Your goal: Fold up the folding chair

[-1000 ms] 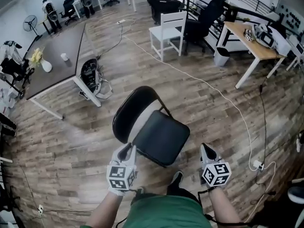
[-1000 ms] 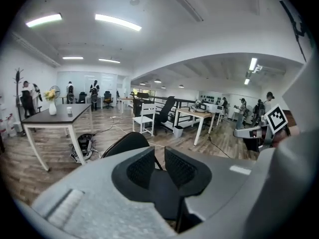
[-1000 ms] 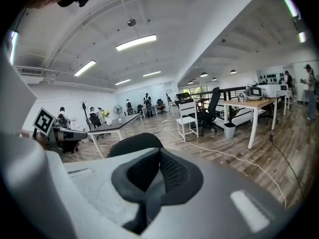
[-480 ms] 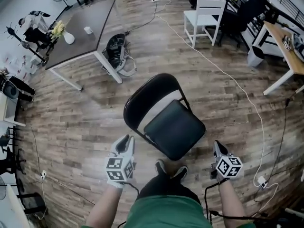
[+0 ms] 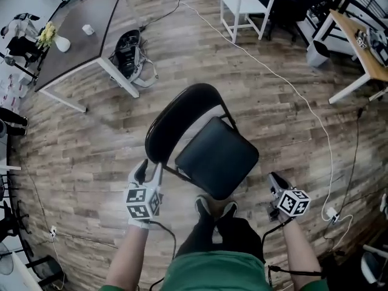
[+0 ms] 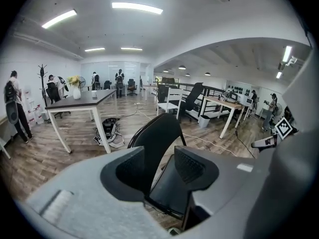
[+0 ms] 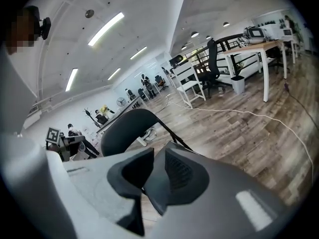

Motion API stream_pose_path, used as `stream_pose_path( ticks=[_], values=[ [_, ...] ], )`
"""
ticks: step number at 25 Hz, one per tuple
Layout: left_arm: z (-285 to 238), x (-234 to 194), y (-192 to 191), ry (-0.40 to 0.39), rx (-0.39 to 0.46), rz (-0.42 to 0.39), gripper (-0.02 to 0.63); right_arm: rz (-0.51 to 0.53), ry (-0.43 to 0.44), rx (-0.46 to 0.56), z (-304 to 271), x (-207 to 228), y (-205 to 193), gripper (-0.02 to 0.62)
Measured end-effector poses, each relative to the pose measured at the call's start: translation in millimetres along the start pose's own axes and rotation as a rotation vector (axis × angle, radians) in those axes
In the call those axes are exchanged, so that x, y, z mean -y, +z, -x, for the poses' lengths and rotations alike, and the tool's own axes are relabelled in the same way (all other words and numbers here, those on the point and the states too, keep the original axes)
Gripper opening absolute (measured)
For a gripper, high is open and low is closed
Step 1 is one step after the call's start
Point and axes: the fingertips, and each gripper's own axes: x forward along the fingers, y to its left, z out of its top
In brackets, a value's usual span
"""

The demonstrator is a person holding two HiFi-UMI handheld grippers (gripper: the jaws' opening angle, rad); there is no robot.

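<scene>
From the head view, one folding chair [image 5: 217, 156] stands open on the wood-plank floor [image 5: 79, 156]. It has a rounded black backrest, a squarish, padded-looking black seat and thin dark metal tubing. Two claws flank it. The left claw [image 5: 141, 172] sits just beside the lower left edge of the backrest, and the right claw [image 5: 274, 180] hangs off the seat's right corner, clear of it. Each carries one cube printed with square markers. The person's two shoes [image 5: 210, 206] are planted just below the seat's front edge. Up top there is one dark-topped desk [image 5: 79, 41] on white legs, carrying one white vase [image 5: 61, 43] of yellow flowers and one white cup [image 5: 88, 29]. One white slatted chair [image 5: 245, 5] stands further right, and one white cable [image 5: 303, 102] snakes across the planks.

Over to the left gripper view: the grey, ribbed-pad jaws of the left claw [image 6: 159, 153] are opening, about halfway apart. The glossy curved backrest lines up in the gap, but no pad presses on it.

Now the right gripper view: the right claw [image 7: 158, 156] is opening too, only a narrow slit so far, with nothing gripped. The folding chair's arched backrest rises beyond the tips.
</scene>
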Motion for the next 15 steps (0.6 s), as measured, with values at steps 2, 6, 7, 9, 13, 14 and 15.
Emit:
stream_pose_path(
  ticks=[2,6,7,9,13,14,15],
  values=[
    [-13.3,-11.2,-6.1,0.003,-0.023,0.000,0.216,-0.024,-0.002,-0.019,-7.1,12.6,-10.4,0.104],
    [-38.5,-31.8,-16.0,0.021,-0.074,-0.005,0.249,-0.096,0.017,-0.087,-30.8,48.2,-36.8,0.158],
    [-44.3,-35.6,-17.9,0.028,-0.087,-0.015,0.252,-0.112,0.022,-0.113,-38.8,59.7,-44.4,0.160],
    [-56.1,-41.0,-21.2,0.040,-0.118,-0.041,0.265,-0.138,0.031,-0.168,-57.6,84.1,-61.1,0.161],
    [-77.9,-48.6,-19.1,0.073,-0.145,-0.057,0.284,-0.167,0.054,-0.280,-98.8,129.6,-91.8,0.197],
    [-84.1,-50.3,-18.3,0.081,-0.147,-0.053,0.287,-0.177,0.068,-0.299,-110.0,138.5,-95.7,0.219],
    [-90.8,-51.0,-17.9,0.086,-0.150,-0.050,0.290,-0.189,0.081,-0.312,-120.5,147.4,-98.9,0.249]
  ],
)
